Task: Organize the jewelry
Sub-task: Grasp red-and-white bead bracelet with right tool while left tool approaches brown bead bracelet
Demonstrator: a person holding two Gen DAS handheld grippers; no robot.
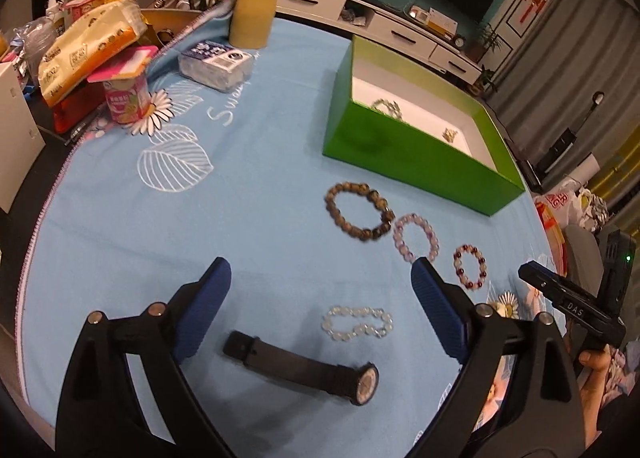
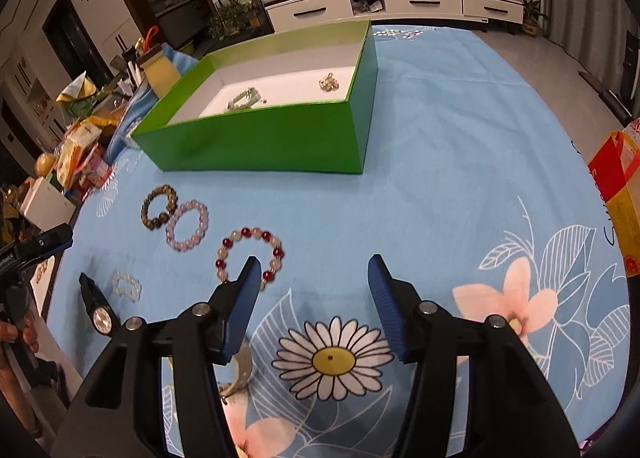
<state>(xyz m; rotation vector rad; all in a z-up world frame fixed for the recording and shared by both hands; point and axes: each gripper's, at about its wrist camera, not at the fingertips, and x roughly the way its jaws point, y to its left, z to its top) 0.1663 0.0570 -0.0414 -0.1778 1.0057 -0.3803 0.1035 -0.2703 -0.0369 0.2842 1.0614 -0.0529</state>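
A green box [image 1: 400, 154] [image 2: 256, 142] stands open on the blue flowered cloth, with a greenish bead bracelet [image 2: 244, 98] and a small gold piece [image 2: 329, 83] inside. In front of it lie a brown bead bracelet [image 1: 366, 235] [image 2: 146, 210], a purple one [image 1: 398, 235] [image 2: 170, 232] and a red-and-white one [image 1: 457, 262] [image 2: 228, 244]. My left gripper [image 1: 320, 270] hangs open above a clear bead bracelet [image 1: 352, 312] and a black watch [image 1: 288, 358], touching neither. My right gripper [image 2: 314, 262] is open and empty, its left finger beside the red-and-white bracelet. A pale band [image 2: 242, 370] lies partly hidden under that finger.
Clutter fills the table's far left: a pink yogurt cup [image 1: 124, 94], a tissue pack [image 1: 216, 64], a yellow jar [image 1: 254, 14] and snack bags [image 1: 88, 46]. A red and yellow bag [image 2: 616, 178] stands off the table's right edge. A hand [image 1: 596, 366] holds the right gripper's handle.
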